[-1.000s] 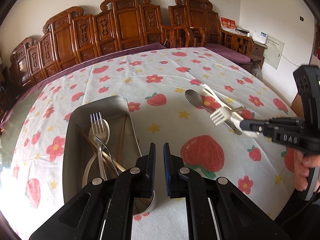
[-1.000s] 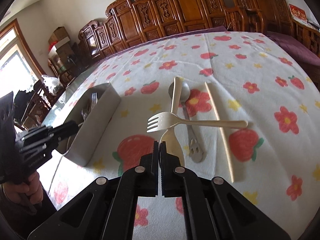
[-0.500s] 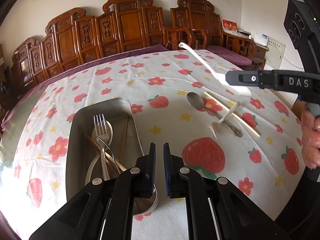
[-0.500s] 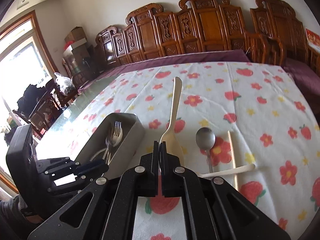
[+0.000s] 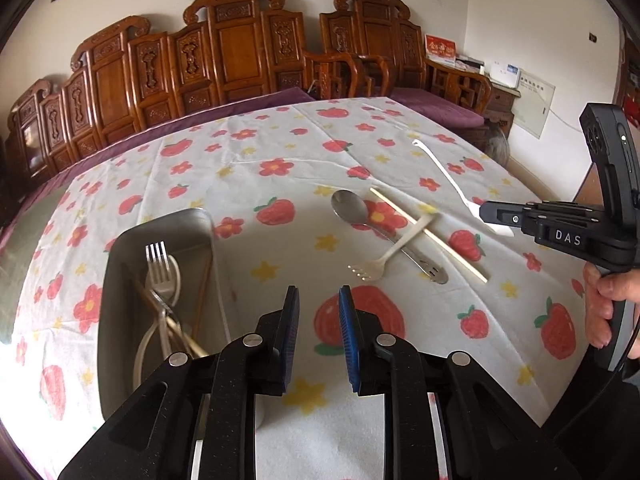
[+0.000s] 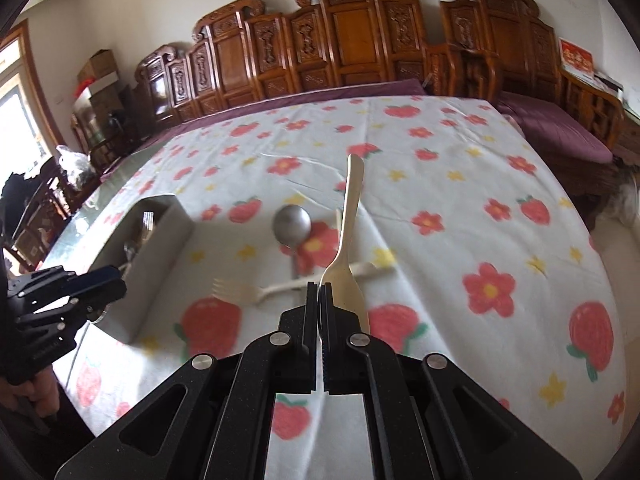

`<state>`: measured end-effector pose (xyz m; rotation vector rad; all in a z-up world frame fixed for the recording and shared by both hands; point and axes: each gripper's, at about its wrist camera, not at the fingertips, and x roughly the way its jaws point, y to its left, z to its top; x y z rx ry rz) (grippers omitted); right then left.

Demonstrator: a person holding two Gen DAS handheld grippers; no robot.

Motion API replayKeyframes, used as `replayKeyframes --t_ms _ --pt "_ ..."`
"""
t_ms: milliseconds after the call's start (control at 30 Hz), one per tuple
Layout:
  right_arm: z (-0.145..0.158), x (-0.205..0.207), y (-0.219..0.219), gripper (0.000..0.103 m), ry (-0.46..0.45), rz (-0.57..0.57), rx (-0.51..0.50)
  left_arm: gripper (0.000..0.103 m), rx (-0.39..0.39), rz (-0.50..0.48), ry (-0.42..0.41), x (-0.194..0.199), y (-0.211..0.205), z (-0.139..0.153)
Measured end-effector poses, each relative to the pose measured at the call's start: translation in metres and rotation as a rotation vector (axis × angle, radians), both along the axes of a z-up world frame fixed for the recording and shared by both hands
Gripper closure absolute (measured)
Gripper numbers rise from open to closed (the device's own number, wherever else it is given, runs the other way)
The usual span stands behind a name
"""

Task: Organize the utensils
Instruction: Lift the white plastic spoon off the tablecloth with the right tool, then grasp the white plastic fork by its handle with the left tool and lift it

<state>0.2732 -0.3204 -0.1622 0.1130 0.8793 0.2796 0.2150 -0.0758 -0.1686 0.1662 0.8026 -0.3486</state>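
My right gripper is shut on the bowl of a cream plastic spoon, held in the air with its handle pointing away. The left wrist view shows that gripper and spoon at the right, above the table. My left gripper hovers beside the metal tray; its jaws are opening and nothing is between them. Inside the tray lie a metal fork, a pale spoon and chopsticks. On the cloth lie a metal spoon, a cream fork and a single chopstick.
The table carries a white cloth printed with strawberries and flowers. Carved wooden chairs line its far side. A person's hand grips the right tool at the table's right edge. The left gripper appears by the tray.
The right gripper lifted the cream spoon off the table from under the cream fork, which shifted on the cloth. The left jaws, shut before, have parted.
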Motion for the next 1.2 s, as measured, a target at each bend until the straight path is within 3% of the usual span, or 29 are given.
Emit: replayKeyframes --t_ms 267,533,700,800,967,1200 --pt "-0.025 -0.002 -0.008 0.101 0.04 -0.011 0.002 0.084 -0.011 0.001 0.084 0.032 -0.019 -0.017" --pt "-0.026 0.002 -0.008 0.101 0.042 -0.002 0.031 0.084 -0.072 0.002 0.197 0.077 -0.042 -0.032" --pt "-0.026 0.005 -0.01 0.101 0.04 -0.008 0.045 0.084 -0.072 0.02 0.275 0.095 -0.05 -0.048" --pt "-0.026 0.005 -0.011 0.101 0.04 -0.009 0.051 0.085 -0.078 0.028 0.315 0.097 -0.049 -0.055" --pt "-0.024 0.005 -0.01 0.101 0.033 -0.007 0.059 0.097 -0.086 0.012 0.338 0.088 -0.048 -0.054" --pt "-0.021 0.002 -0.01 0.101 0.026 -0.008 0.06 0.098 -0.066 -0.003 0.35 0.073 -0.053 -0.051"
